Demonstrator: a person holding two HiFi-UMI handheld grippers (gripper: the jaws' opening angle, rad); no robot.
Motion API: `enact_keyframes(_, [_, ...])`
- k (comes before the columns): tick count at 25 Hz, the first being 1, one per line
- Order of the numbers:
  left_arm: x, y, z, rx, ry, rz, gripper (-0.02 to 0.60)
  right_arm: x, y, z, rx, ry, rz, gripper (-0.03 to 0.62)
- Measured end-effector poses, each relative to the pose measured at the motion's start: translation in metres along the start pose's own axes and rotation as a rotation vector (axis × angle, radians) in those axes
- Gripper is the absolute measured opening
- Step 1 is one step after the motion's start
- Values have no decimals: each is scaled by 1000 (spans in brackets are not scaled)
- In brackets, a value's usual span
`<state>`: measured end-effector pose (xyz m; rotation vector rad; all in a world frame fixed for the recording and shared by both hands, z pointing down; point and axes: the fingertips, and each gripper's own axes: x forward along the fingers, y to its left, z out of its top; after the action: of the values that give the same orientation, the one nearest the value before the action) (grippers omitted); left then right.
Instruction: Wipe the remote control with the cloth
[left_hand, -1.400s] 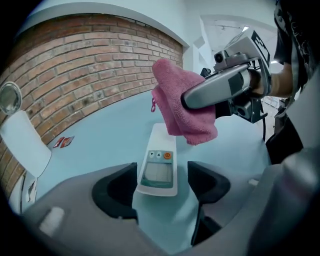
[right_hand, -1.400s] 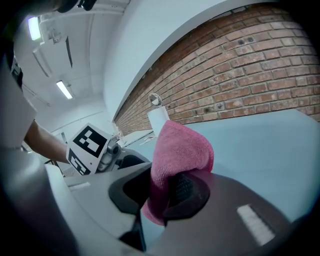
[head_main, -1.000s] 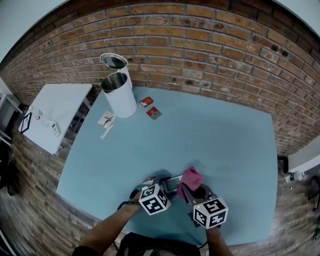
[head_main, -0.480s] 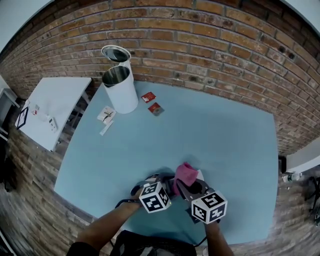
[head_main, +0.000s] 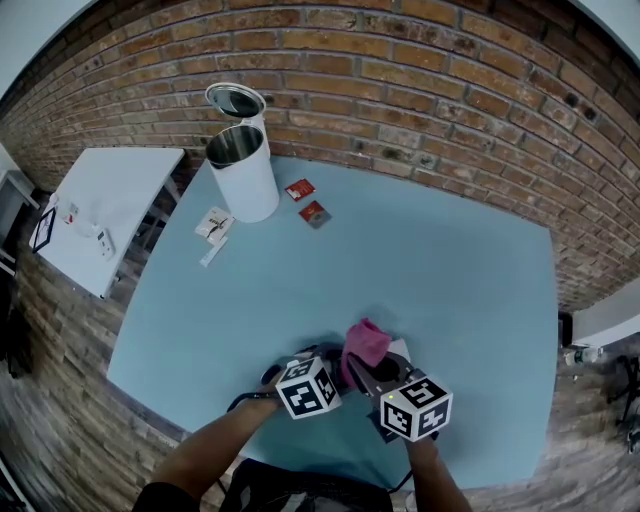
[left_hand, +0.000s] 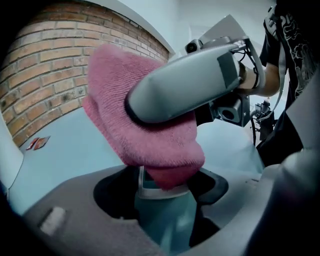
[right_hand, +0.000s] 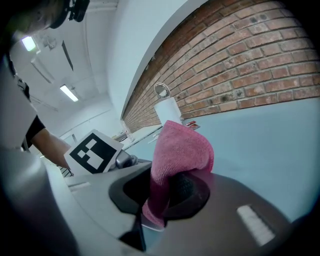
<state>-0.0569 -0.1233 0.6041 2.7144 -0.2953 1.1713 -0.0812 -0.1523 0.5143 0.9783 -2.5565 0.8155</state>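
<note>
My right gripper (head_main: 362, 372) is shut on a pink cloth (head_main: 365, 343), low on the light-blue table (head_main: 450, 290). The cloth (right_hand: 182, 147) stands up out of its jaws. In the left gripper view the cloth (left_hand: 150, 135) hangs from a grey right finger (left_hand: 185, 92) onto the end of the remote control (left_hand: 162, 212). The remote lies between the jaws of my left gripper (left_hand: 162, 186), which have just been closing; dark gaps show on both sides of it. In the head view my left gripper (head_main: 322, 358) is just left of the cloth, and the remote is mostly hidden.
A white bin (head_main: 243, 180) with a raised lid stands at the table's far left corner. Two red packets (head_main: 308, 203) and white packets (head_main: 213, 227) lie near it. A white side table (head_main: 100, 215) is off to the left, a brick wall behind.
My right gripper and the cloth have shifted left, over the remote, which showed beside the cloth a second ago. My left gripper has kept its place.
</note>
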Motion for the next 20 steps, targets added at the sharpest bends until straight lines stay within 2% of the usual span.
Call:
enact_keyframes(3, [-1, 0, -2, 23, 26, -18, 293, 13, 11, -1, -19, 15, 28, 64])
enact_keyframes(9, [-4, -1, -6, 102, 84, -93, 293, 26, 19, -7, -25, 19, 32, 64])
enact_keyframes(20, [-2, 0, -8, 99, 149, -97, 293, 11, -2, -17, 6, 20, 3, 64])
